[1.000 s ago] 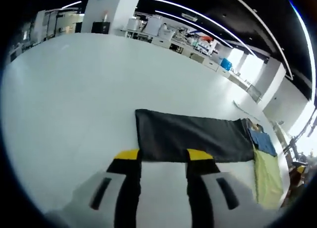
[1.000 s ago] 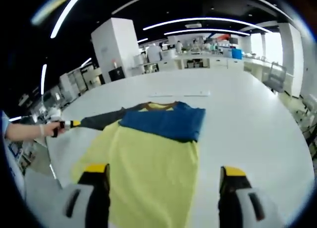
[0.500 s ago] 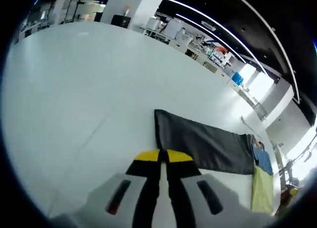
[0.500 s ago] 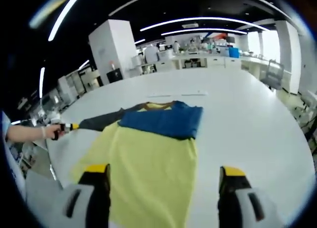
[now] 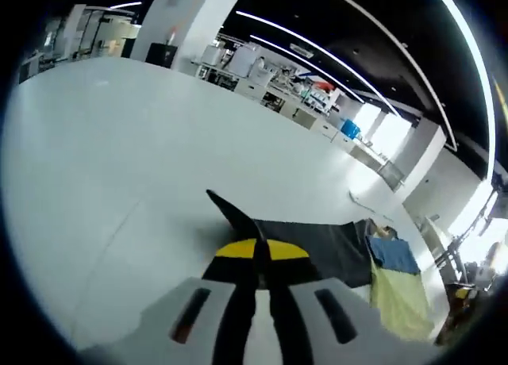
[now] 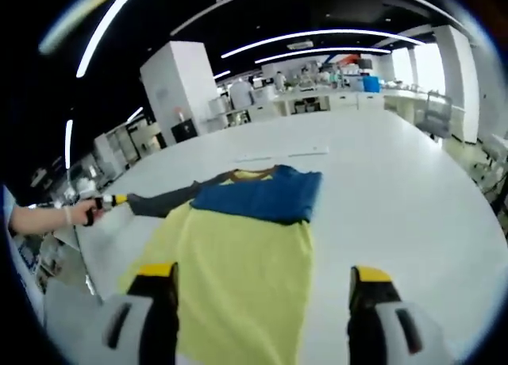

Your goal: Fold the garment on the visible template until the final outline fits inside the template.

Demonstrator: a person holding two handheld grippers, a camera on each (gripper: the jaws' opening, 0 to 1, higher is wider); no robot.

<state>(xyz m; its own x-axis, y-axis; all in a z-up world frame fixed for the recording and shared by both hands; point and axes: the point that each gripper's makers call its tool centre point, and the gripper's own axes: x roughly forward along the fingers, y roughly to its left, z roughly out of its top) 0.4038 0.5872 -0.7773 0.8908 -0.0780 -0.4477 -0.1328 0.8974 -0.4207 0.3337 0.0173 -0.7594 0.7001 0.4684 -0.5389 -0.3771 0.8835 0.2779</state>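
Note:
The garment lies flat on the white table [image 6: 397, 174]. It has a yellow body [image 6: 238, 262], a blue part [image 6: 258, 197] folded across its top, and a dark grey sleeve [image 6: 163, 200] stretched out to the left. In the left gripper view my left gripper [image 5: 255, 251] is shut on the end of that dark sleeve [image 5: 317, 242], whose corner stands up just beyond the jaws. The blue part [image 5: 393, 254] and yellow body [image 5: 393, 301] lie far right. My right gripper [image 6: 260, 274] hovers open over the yellow body's near end, touching nothing. The left gripper [image 6: 107, 200] also appears at the sleeve's tip, held by a hand [image 6: 40, 218].
Thin pale strips [image 6: 278, 154] lie on the table beyond the garment's collar. A faint line [image 5: 119, 230] crosses the table left of the sleeve. Lab benches and shelves [image 6: 317, 95] stand far behind. The table's edge runs near the hand on the left.
My left gripper went from open to shut on the sleeve's end, and the sleeve's corner has since risen off the table. The right gripper stays open in place.

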